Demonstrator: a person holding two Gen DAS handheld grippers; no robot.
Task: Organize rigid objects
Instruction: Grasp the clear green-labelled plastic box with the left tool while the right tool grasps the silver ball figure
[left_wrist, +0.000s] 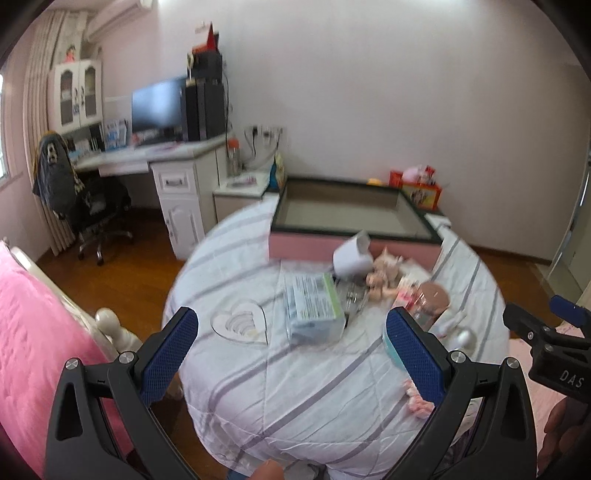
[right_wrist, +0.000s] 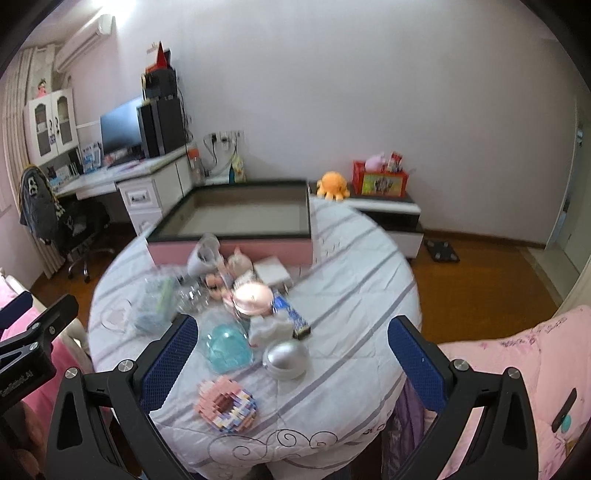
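While motion blurs clutter, pink box, both jaws apart

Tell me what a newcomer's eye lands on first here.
First the cluttered round table in its striped cloth, with a silver dome and a teal clear case near the front. Behind the clutter sits a big empty pink-sided tray. Both grippers, left and right, hang open above it.

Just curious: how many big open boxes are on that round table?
1: the pink box sits at the table's far edge, behind the clutter. Nothing suggests another, though blur limits certainty.
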